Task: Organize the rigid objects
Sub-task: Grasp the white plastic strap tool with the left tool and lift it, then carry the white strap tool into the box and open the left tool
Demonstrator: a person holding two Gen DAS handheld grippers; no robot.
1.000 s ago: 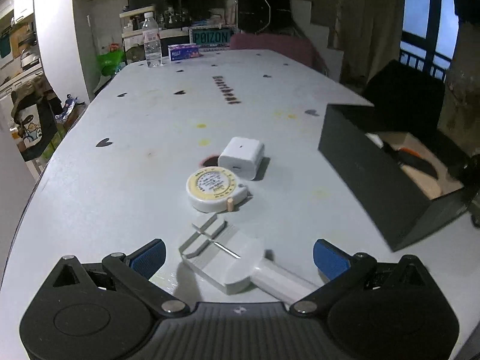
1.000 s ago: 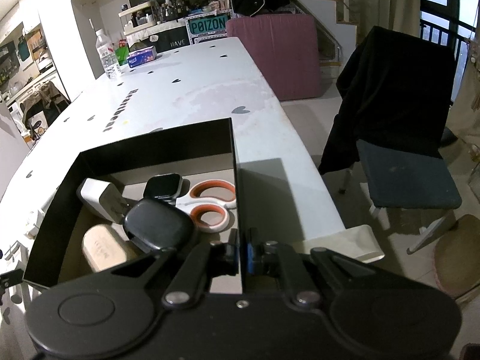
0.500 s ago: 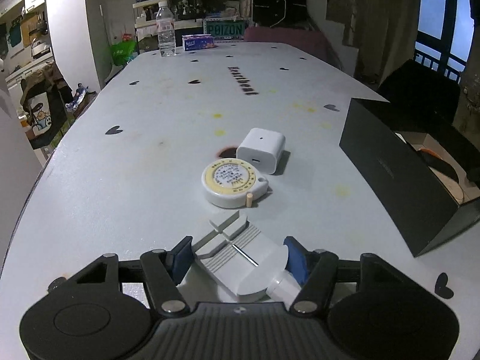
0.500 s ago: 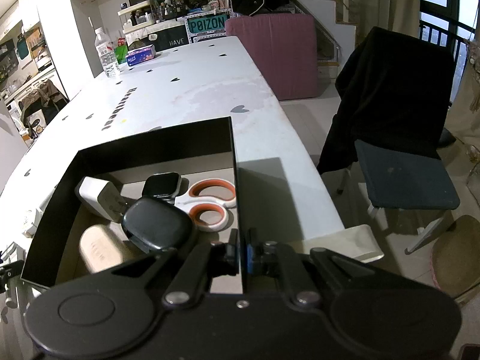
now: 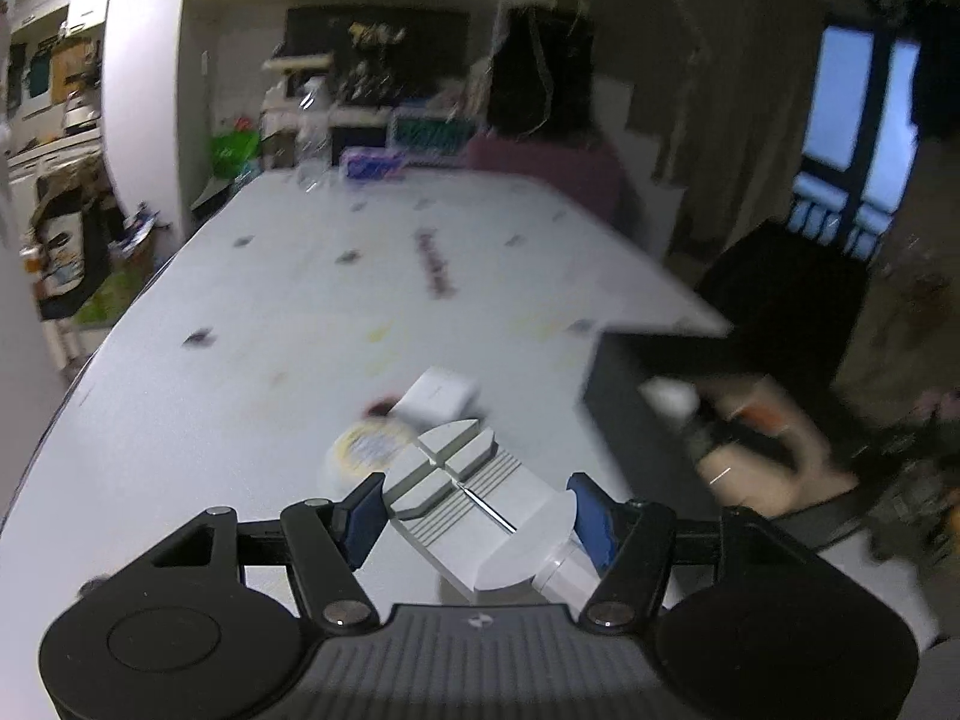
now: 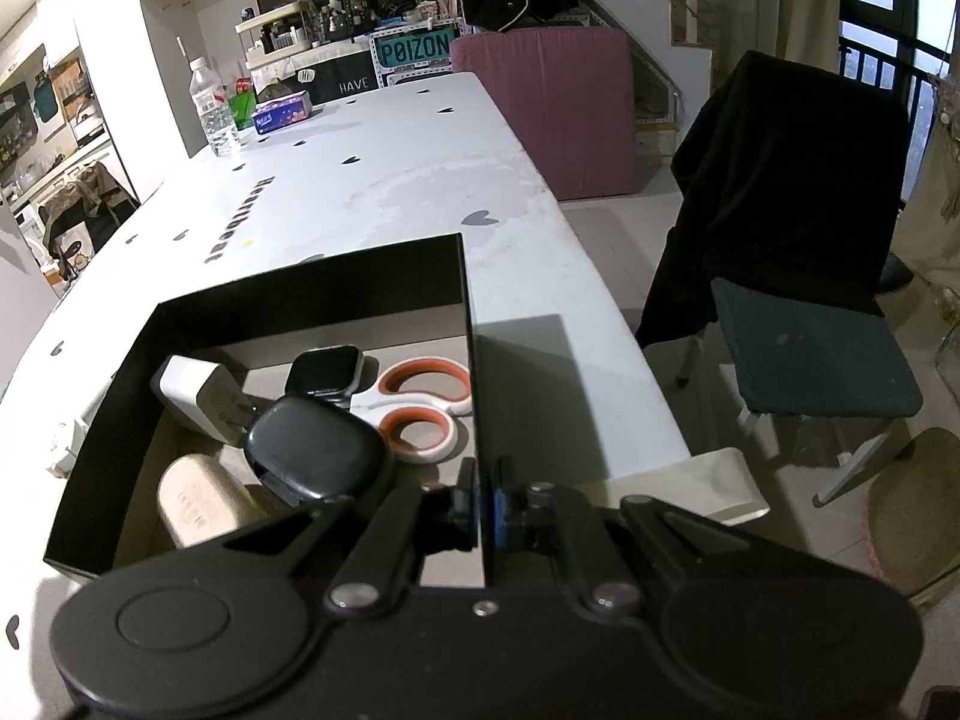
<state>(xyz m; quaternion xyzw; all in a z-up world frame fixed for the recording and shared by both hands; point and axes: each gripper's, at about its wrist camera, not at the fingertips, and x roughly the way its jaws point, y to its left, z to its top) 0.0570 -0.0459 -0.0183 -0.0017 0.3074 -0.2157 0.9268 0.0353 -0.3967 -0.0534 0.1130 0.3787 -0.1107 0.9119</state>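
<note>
Grip on the white tool point(image 5: 474, 516) looks firm in my left gripper point(image 5: 477, 516), so I'd carry it level over the black box point(image 6: 288, 306), whose wall my right gripper point(image 6: 480, 510) pinches steady

Two chargers point(image 6: 195, 399), one scissors point(image 6: 423, 414)

Wide bare stretches of the table point(image 6: 420, 192) lie open toward its far end, where a water bottle point(image 6: 213, 108) and a tissue pack point(image 6: 281, 113) stand near the far left corner. Near the table's right edge, the black box point(image 6: 336, 291) raises upright walls around a charger point(image 6: 195, 393), watch point(image 6: 324, 369), scissors point(image 6: 426, 405), dark case point(image 6: 315, 456) and beige case point(image 6: 201, 504), which crowd its floor. Left of the box, a tape measure point(image 5: 366, 447) and white adapter point(image 5: 435, 399) sit close together. A draped chair point(image 6: 798, 276) stands beside the right edge.
</note>
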